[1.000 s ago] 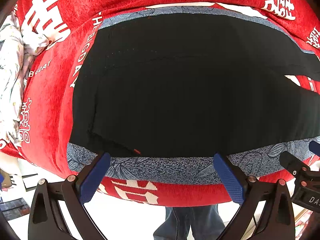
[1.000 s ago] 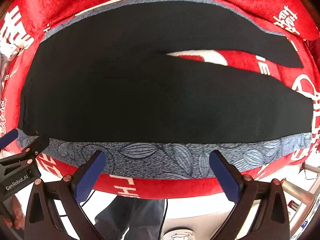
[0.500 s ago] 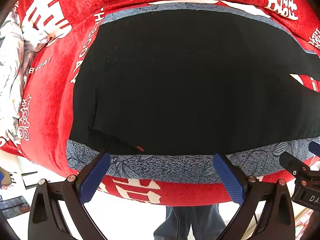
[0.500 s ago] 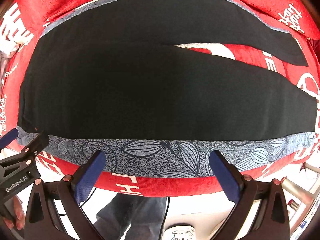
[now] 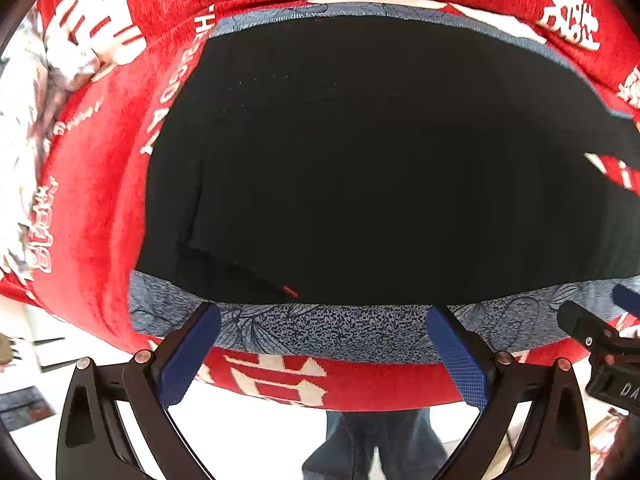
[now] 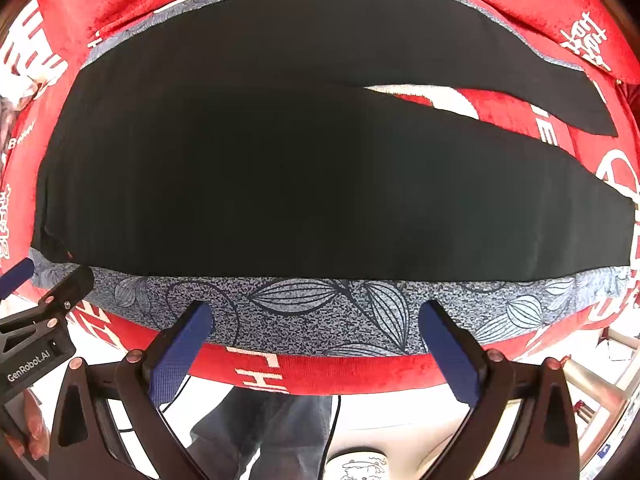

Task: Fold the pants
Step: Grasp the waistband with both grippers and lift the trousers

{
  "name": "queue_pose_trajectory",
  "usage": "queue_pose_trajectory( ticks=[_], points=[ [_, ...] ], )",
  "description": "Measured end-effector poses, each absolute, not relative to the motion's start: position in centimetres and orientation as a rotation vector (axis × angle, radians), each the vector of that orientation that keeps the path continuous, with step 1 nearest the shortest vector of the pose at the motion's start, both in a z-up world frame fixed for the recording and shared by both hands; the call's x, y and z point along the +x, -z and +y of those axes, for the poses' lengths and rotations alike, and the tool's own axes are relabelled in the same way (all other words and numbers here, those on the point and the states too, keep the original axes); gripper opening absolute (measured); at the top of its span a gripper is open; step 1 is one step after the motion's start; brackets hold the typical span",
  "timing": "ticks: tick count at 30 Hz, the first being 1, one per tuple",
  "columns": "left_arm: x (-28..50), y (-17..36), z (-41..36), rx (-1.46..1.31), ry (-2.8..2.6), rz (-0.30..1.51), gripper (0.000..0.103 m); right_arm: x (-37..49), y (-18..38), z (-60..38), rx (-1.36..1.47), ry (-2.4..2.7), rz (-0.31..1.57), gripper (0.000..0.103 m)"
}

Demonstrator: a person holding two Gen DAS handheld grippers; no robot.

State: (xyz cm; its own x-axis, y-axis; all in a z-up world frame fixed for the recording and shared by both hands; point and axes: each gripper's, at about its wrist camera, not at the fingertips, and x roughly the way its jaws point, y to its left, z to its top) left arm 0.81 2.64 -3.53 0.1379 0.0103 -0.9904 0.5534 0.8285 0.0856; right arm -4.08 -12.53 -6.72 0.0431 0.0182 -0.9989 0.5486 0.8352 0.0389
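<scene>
Black pants (image 5: 380, 168) lie flat on a blue-grey leaf-print cloth (image 5: 340, 328) over a red table cover. The waist end with a small red tag (image 5: 289, 290) shows in the left wrist view. In the right wrist view the pants (image 6: 280, 184) spread out, with the two legs splitting apart toward the right. My left gripper (image 5: 324, 344) is open and empty, over the near edge just below the waist. My right gripper (image 6: 316, 340) is open and empty, over the near edge below the leg.
The red cover with white characters (image 5: 104, 28) drapes the table (image 6: 304, 376). A pale floral fabric (image 5: 20, 128) lies bunched at the far left. The person's jeans (image 6: 276, 428) and the floor show below the table edge. The other gripper shows at each view's side (image 6: 44, 320).
Both grippers have drifted slightly closer to the pants and table edge. Both remain open; the pants have not moved.
</scene>
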Motion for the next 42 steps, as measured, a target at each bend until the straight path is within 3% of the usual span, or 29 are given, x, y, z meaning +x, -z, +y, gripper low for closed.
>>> queue_pose_trajectory(
  ticks=[5, 11, 17, 28, 31, 33, 34, 36, 37, 38, 42],
  points=[
    [2.7, 3.5, 7.7, 0.171, 0.581, 1.424, 0.103, -6.0, 6.5, -14.3, 0.818, 0.285, 1.309, 0.103],
    [3.7, 6.0, 14.3, -0.073, 0.693, 1.53, 0.103, -12.0, 10.6, -15.4, 1.284, 0.041, 1.084, 0.103],
    [3.5, 9.2, 16.8, -0.28, 0.675, 1.601, 0.103, -15.3, 15.2, -14.7, 1.459, -0.012, 0.953, 0.103],
    [6.5, 7.8, 16.4, -0.33, 0.731, 1.505, 0.103, -14.6, 13.7, -17.0, 1.533, -0.076, 0.738, 0.103],
    [6.3, 8.3, 16.6, -0.276, 0.683, 1.522, 0.091, -15.7, 14.5, -16.6, 1.56, -0.057, 0.739, 0.103],
    [6.2, 7.9, 16.7, -0.229, 0.655, 1.514, 0.073, -15.5, 14.3, -16.1, 1.578, -0.034, 0.745, 0.102],
    [6.3, 7.8, 16.6, -0.204, 0.641, 1.514, 0.059, -15.5, 14.3, -16.1, 1.597, -0.013, 0.753, 0.094],
    [6.6, 7.7, 17.1, -0.175, 0.616, 1.51, 0.044, -15.7, 14.8, -16.3, 1.629, 0.034, 0.786, 0.061],
    [6.8, 7.6, 17.4, -0.183, 0.617, 1.509, 0.032, -15.8, 15.1, -16.4, 1.634, 0.063, 0.83, 0.03],
    [7.2, 7.6, 17.9, -0.197, 0.61, 1.52, 0.024, -15.9, 15.2, -16.7, 1.619, 0.088, 0.869, 0.012],
    [7.8, 5.0, 17.1, -0.257, 0.62, 1.492, 0.023, -14.7, 11.2, -17.9, 1.476, 0.049, 0.884, 0.012]
  ],
)
